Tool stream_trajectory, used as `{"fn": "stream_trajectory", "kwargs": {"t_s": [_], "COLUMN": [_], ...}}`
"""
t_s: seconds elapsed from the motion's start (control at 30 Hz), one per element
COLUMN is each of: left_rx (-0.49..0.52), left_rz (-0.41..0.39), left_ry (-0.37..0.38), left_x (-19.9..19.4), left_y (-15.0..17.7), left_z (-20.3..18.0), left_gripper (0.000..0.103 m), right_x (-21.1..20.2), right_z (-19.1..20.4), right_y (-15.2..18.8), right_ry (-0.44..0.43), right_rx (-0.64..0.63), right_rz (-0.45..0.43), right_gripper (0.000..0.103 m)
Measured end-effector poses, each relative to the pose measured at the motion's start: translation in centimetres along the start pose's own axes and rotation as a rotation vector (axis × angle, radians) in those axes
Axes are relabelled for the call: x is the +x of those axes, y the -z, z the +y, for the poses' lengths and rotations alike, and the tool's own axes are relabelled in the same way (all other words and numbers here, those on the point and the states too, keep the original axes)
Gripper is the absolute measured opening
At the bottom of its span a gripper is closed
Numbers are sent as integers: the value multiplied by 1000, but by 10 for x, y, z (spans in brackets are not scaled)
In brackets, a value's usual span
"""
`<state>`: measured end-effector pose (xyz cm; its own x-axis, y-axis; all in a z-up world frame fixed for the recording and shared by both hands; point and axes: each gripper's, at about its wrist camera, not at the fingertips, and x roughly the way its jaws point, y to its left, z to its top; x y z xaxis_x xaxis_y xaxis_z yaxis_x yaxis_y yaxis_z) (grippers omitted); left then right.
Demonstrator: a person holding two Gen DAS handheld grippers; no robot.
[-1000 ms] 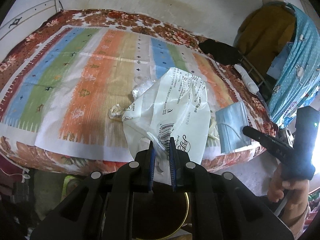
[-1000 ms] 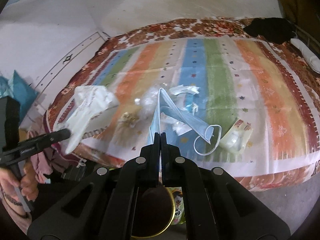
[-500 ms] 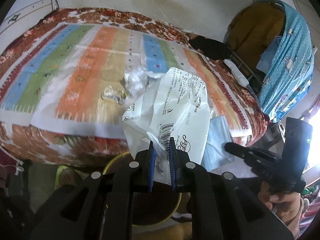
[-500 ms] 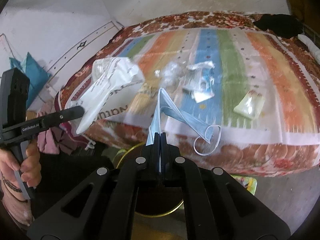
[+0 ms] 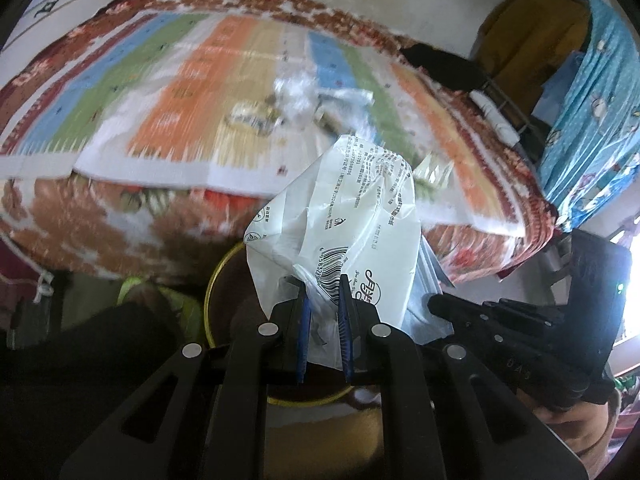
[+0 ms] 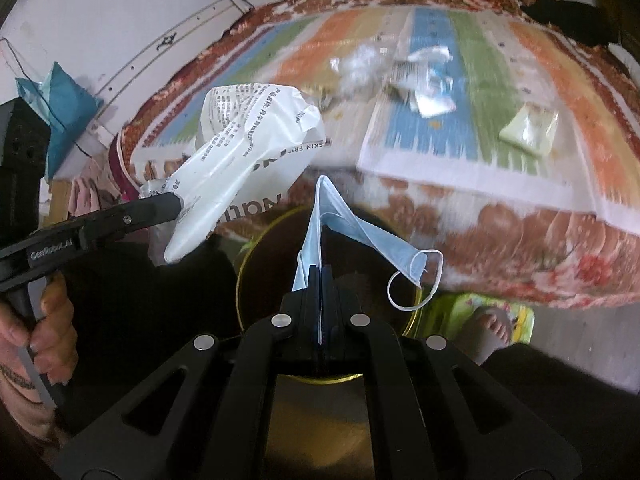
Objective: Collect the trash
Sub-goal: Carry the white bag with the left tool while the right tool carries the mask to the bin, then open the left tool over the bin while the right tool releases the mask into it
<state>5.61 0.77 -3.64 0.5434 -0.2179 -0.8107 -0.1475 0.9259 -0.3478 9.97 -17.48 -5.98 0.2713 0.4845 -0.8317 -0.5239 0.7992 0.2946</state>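
Left gripper (image 5: 323, 304) clamps white plastic bag (image 5: 344, 216), pointing upward over gold-rimmed bin (image 6: 256, 256). Right gripper (image 6: 320, 276) pinches blue face mask (image 6: 340, 224), upright, loop trailing right; only this view shows bed (image 6: 520, 184) litter clearly.

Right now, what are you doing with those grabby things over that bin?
A person is collecting trash off the bed with a gripper in each hand. The left gripper is shut on a white plastic bag, and the right gripper is shut on a blue face mask. Both are held above a round gold-rimmed bin on the floor beside the bed, and nothing has been dropped in yet. More wrappers and a small yellowish packet lie on the striped bedspread.
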Motion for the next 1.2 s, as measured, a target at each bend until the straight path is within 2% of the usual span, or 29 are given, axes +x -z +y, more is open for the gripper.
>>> {"fn": "stream_trajectory", "kwargs": {"t_s": [0.2, 0.43, 0.47, 0.53, 0.73, 0.93, 1.0, 1.13, 1.2], "left_rx": [9, -23, -27, -38, -57, -56, -63, -61, -47], "left_rz": [32, 80, 87, 108, 93, 74, 75, 60, 63], "left_ry": [-63, -75, -81, -76, -79, -79, -59, -68, -61], "left_x": [8, 18, 20, 24, 23, 19, 18, 13, 11], "left_y": [19, 21, 21, 18, 15, 10, 6, -9, -21], "left_z": [-1, 2, 3, 5, 7, 7, 8, 10, 9], "left_gripper": [12, 12, 14, 38, 41, 45, 45, 50, 52], "right_x": [16, 26, 28, 30, 31, 23, 20, 12, 6], "right_z": [3, 0, -2, -5, -9, -17, -18, -16, -18], "right_y": [14, 16, 16, 15, 13, 6, 2, -16, -25], "right_ry": [7, -6, -9, -23, -23, -15, 7, 40, 46], "right_rx": [18, 45, 58, 79, 99, 138, 130, 80, 63], "right_rz": [47, 87, 94, 104, 111, 73, 56, 30, 16], "right_gripper": [1, 3, 7, 21, 29, 34, 35, 36, 40]}}
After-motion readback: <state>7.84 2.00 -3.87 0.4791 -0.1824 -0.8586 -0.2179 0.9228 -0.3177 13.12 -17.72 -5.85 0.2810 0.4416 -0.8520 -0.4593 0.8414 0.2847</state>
